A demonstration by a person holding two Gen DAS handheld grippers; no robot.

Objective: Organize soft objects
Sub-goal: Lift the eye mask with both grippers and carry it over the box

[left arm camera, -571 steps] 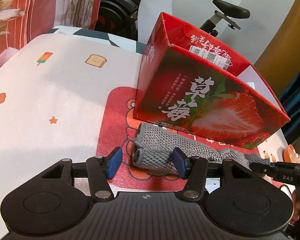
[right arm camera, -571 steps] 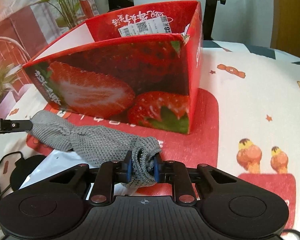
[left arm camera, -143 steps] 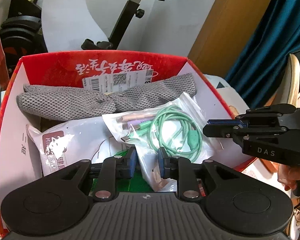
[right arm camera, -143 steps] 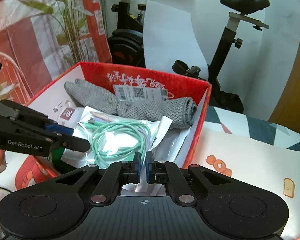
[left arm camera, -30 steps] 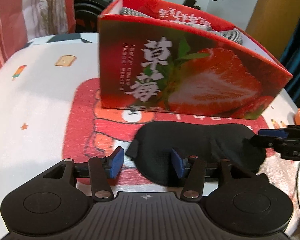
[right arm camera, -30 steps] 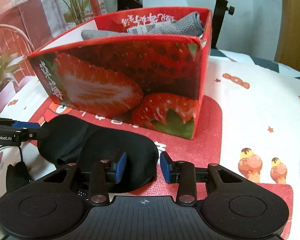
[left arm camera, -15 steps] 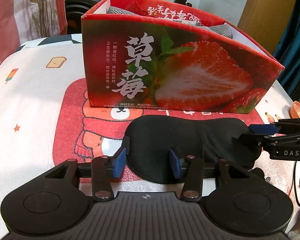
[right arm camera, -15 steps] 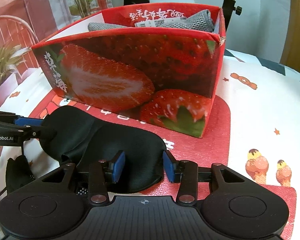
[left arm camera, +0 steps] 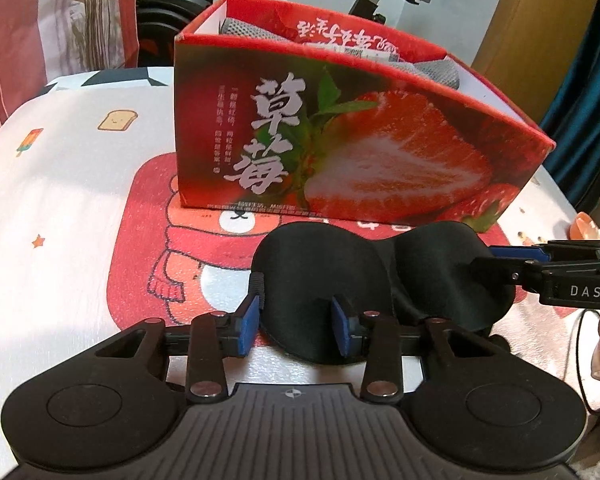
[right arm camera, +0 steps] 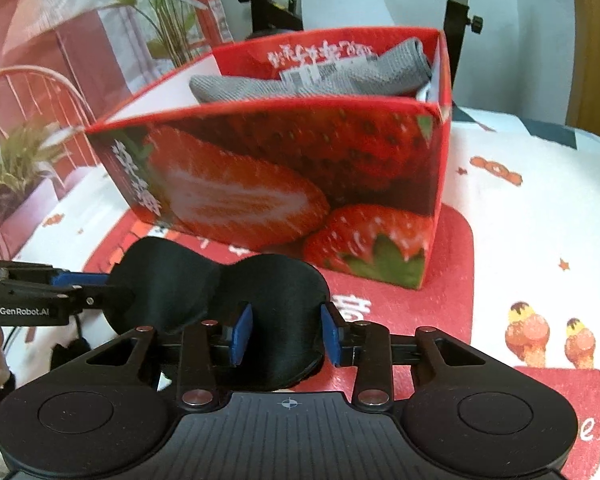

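We bracket the mask (left arm camera: 340, 280) at both ends so it lifts flat. It lies on the red mat (left arm camera: 148, 240), at 6 o'clock from the box (left arm camera: 340, 152). The left gripper (left arm camera: 298, 322) and right gripper (right arm camera: 286, 334) are both closing, each around one lobe, pads not yet clearly pinching.

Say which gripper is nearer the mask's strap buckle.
Left. The left gripper is closing around the black eye mask lobe bearing the buckle, beside its finger. The right gripper is closing over the opposite lobe.
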